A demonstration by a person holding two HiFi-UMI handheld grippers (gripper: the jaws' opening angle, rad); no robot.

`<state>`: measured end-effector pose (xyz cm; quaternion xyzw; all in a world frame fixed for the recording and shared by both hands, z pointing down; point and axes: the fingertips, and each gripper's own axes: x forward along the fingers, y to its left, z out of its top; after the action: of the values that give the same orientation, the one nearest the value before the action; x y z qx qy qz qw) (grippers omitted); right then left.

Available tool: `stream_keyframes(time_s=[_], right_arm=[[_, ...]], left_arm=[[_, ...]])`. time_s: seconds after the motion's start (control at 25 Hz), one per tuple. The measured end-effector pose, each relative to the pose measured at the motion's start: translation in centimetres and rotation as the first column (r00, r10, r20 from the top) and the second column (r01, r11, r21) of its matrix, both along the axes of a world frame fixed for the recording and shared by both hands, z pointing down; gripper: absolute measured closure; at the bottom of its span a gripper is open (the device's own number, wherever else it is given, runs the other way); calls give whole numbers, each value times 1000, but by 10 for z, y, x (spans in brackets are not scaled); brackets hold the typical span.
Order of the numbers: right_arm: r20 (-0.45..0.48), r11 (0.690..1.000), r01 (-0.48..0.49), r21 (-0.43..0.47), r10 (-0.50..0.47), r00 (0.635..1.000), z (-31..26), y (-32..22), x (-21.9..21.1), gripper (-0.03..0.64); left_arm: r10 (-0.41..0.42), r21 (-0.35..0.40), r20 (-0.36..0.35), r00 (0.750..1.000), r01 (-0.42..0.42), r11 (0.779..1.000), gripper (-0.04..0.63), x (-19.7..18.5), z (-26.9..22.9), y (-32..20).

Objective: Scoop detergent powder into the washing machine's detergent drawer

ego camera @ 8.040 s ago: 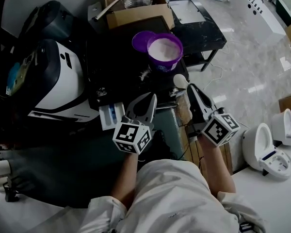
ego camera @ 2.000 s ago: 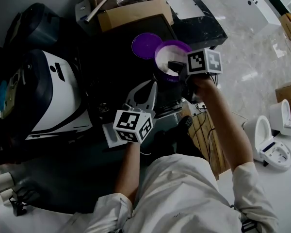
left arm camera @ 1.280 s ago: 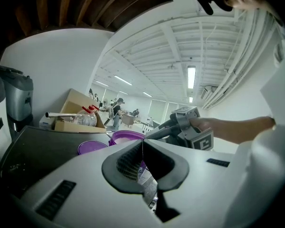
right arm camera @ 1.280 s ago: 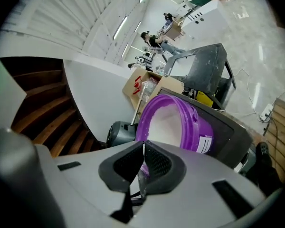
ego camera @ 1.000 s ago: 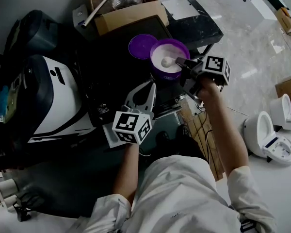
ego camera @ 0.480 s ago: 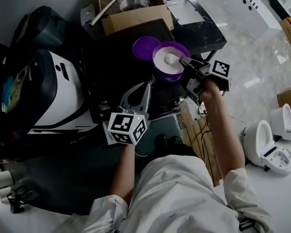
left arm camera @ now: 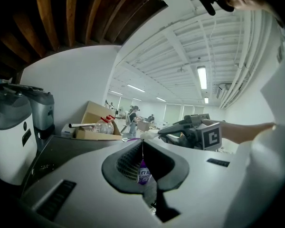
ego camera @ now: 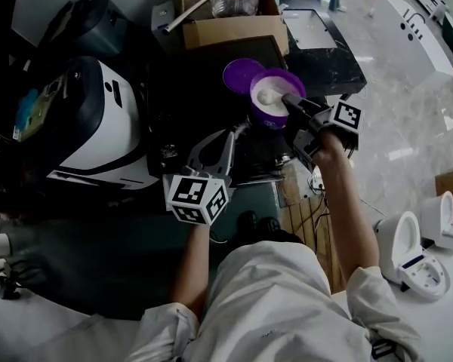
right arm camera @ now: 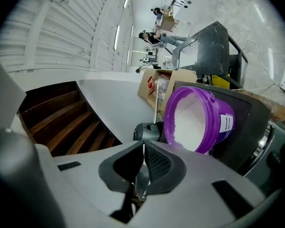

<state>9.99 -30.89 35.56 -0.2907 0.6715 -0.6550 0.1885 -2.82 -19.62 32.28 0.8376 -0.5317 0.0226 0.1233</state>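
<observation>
Head view: my right gripper point(ego camera: 288, 99) is pinching the scoop point(ego camera: 266, 94) by its handle, jaws pressed onto it. The pale bowl is blending into the powder of the purple tub point(ego camera: 270, 123) just ahead. My left gripper point(ego camera: 228, 134) is hovering with its jaws pressed together on nothing, with the tub beyond their tips. I cannot make out the detergent drawer.

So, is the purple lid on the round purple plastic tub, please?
No, the purple tub is open, showing white powder; the lid lies beside it.
</observation>
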Motion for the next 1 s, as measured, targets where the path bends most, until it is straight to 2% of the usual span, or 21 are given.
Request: stream_keyframes(time_s=[0.28, 0.52, 0.84, 1.0], right_arm=[[8, 992, 121, 18, -122, 993, -9, 17, -34, 607], [33, 975, 219, 39, -220, 975, -17, 34, -65, 607], [25, 917, 394, 68, -397, 918, -17, 72, -118, 607], [18, 884, 464, 63, -466, 885, -11, 89, -137, 607]], left_arm=[[-117, 7, -2, 993, 117, 993, 575, -20, -5, 29], [-223, 2, 4, 975, 223, 975, 575, -39, -5, 59], [-353, -9, 6, 935, 354, 935, 575, -66, 1, 101], [-421, -24, 6, 907, 421, 907, 575, -76, 7, 123]])
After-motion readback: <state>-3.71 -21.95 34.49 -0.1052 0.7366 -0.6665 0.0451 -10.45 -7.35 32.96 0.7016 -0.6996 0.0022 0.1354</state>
